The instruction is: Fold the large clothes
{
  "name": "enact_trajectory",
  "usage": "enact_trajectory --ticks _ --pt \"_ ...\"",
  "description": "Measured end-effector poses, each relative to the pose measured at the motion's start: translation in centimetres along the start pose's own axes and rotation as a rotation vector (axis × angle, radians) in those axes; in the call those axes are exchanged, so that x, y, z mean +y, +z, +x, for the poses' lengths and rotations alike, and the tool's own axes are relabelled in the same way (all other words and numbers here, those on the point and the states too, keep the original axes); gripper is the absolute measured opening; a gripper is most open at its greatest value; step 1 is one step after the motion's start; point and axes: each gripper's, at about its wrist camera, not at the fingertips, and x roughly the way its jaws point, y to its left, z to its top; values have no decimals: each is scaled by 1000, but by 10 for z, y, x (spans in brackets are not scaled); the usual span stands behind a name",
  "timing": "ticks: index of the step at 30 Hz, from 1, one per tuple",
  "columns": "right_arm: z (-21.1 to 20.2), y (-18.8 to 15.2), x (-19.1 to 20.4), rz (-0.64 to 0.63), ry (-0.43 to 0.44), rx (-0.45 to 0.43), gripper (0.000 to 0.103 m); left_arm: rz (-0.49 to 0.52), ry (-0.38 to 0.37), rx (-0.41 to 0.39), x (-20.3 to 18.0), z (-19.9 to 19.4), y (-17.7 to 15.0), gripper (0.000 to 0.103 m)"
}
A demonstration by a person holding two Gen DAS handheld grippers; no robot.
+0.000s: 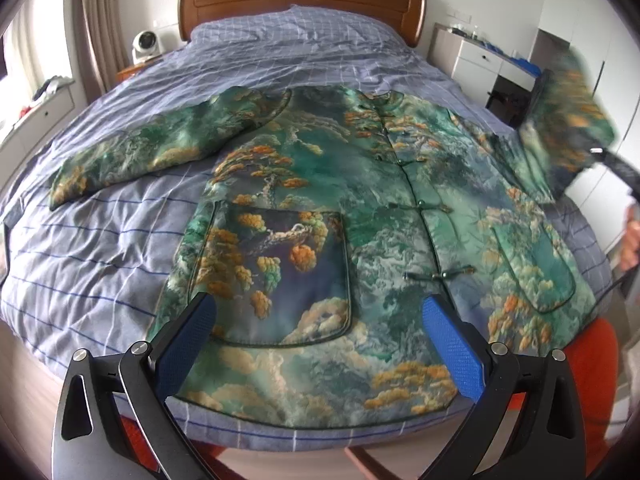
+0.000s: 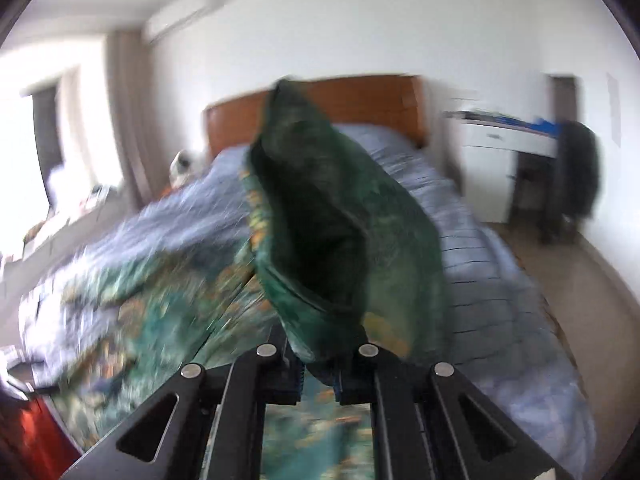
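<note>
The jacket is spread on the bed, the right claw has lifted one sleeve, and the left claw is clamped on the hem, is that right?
Not quite. The left claw is open above the jacket, gripping nothing, as the left wrist view shows. The rest holds: the jacket lies on the bed, and the right claw holds the lifted sleeve.

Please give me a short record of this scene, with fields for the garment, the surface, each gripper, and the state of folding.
garment: green printed jacket, front side up, buttoned
surface: bed with blue checked cover
left sleeve: lies flat, spread outward
right sleeve: lifted off the bed
left gripper: open, above the hem, holds nothing
right gripper: shut on the right sleeve cuff
folding state: body not yet folded
image quality: right wrist view blurred
</note>
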Motion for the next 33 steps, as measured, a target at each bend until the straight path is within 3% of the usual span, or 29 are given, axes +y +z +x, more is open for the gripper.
enact_trajectory --ticks 2,7,10,11,12,14,20,23,25,27,28,29,30,31,33 --pt "39 -15 42 -77 30 79 10 -11 5 2 4 -2 -4 103" --pt "101 -68 99 -179 27 242 10 -37 0 22 12 -1 -9 103" --pt "115 -92 108 -164 6 317 20 -42 -62 34 10 6 -5 103" --pt "118 -98 104 -154 28 341 35 -48 -113 43 8 11 0 103" --pt "116 -99 103 -145 52 352 52 -53 -150 52 5 15 4 103" --pt "108 -101 105 -116 119 352 66 -64 -250 81 -3 27 18 103" --pt "51 -106 86 -27 151 301 67 -20 -493 145 -54 77 67 103" --pt "38 -114 80 26 158 292 67 -36 -571 263 -85 124 84 102" --pt "27 -118 76 38 161 289 67 -63 -559 342 -101 154 88 97" --pt "19 -123 74 43 164 284 67 -62 -529 398 -116 174 87 65" --pt "14 -126 73 45 168 282 67 -51 -505 419 -124 181 86 58" --pt "10 -128 73 48 172 280 67 -32 -476 423 -132 184 84 48" --pt "9 -130 73 49 174 279 67 -14 -453 416 -136 183 84 29" --pt "6 -133 72 52 177 278 67 -2 -446 410 -139 183 83 16" --pt "4 -137 69 63 178 276 67 9 -440 387 -145 175 85 9"
